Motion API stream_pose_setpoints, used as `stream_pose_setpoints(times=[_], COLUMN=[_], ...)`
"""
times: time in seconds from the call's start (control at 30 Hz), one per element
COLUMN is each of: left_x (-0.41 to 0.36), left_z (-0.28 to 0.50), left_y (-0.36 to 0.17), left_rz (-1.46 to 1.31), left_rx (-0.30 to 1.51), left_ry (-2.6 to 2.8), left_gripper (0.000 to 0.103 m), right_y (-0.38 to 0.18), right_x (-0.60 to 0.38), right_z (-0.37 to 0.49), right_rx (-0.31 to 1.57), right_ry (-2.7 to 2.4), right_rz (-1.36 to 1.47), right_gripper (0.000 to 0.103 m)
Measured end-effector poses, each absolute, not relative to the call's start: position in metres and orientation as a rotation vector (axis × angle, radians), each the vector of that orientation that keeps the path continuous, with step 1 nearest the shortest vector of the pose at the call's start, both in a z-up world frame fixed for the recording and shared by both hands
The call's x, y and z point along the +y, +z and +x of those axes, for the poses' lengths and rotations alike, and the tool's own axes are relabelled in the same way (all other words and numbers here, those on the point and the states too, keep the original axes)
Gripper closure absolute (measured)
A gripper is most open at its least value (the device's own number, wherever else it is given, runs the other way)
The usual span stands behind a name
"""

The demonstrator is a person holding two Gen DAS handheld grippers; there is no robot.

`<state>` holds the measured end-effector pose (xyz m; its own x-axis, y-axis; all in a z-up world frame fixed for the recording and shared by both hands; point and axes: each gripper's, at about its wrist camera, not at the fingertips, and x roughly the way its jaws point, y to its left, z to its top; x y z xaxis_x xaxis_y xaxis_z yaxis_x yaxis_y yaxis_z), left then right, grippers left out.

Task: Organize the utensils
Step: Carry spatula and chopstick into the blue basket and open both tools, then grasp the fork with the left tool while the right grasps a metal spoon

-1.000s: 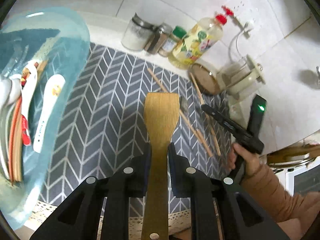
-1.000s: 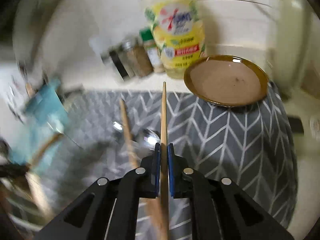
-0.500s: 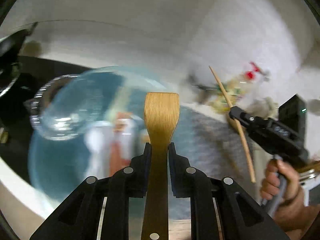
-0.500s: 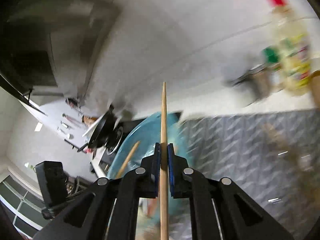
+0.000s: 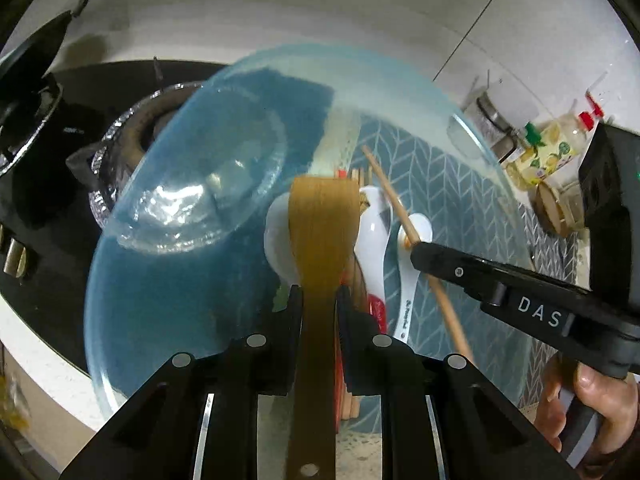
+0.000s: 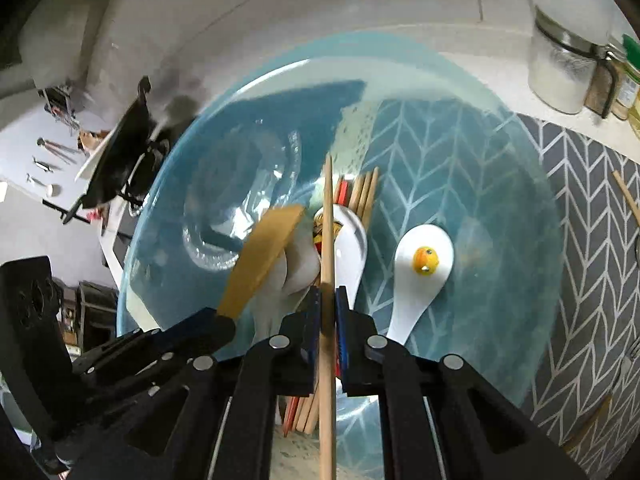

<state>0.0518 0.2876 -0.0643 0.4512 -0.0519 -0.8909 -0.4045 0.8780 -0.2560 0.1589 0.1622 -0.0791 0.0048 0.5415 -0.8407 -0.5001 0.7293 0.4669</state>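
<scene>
We grip the wooden spatula (image 5: 323,236) in our left gripper (image 5: 318,300) and a chopstick (image 6: 327,248) in our right gripper (image 6: 328,312), both above the blue bowl (image 6: 500,184).

A: How are the two views set?
B: Each is aimed steeply down along its gripper's fingers, close above the blue glass bowl (image 5: 168,304) (image 6: 500,208)

A: What is shared?
B: The bowl; the left view sits further left

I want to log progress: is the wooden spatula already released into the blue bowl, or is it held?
Held. The left gripper's jaws clamp the wooden spatula's handle, blade above the blue bowl.
</scene>
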Motion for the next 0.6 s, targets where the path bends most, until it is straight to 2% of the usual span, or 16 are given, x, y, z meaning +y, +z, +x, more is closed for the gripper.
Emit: stream_pose_setpoints(times=[0.17,0.3,0.37,0.4,0.43,0.47,0.53,0.6], left_x=[0.285,0.27,0.25,0.235,0.222,0.204,0.171,0.133], left_z=[0.049,0.044,0.043,0.043,0.043,0.044,0.052,0.064], left_y=[-0.063,-0.028,0.0,0.016,0.028,0.04,0.049,0.04], left_rz=[-0.48,-0.476,-0.442,-0.415,-0.396,-0.375,-0.346,-0.31], left_rx=[1.095,1.021,0.952,0.91,0.876,0.836,0.805,0.802], left_ry=[0.263,0.244,0.205,0.183,0.161,0.12,0.042,-0.008], left_gripper=[0.081,0.081,0.068,0.054,0.045,0.044,0.041,0.039], right_y=[-0.072,-0.033,0.01,0.027,0.04,0.056,0.072,0.067], right_x=[0.151,0.117,0.079,0.059,0.043,0.016,-0.041,-0.088], right_z=[0.163,0.176,0.182,0.184,0.186,0.189,0.199,0.21], right_rx=[1.346,1.242,1.072,0.99,0.928,0.837,0.696,0.619], right_ry=[0.821,0.905,0.987,1.007,1.014,1.024,1.009,0.962], right_rz=[0.022,0.133,0.186,0.193,0.193,0.191,0.186,0.161], right_gripper=[0.094,0.094,0.094,0.093,0.085,0.064,0.032,0.032])
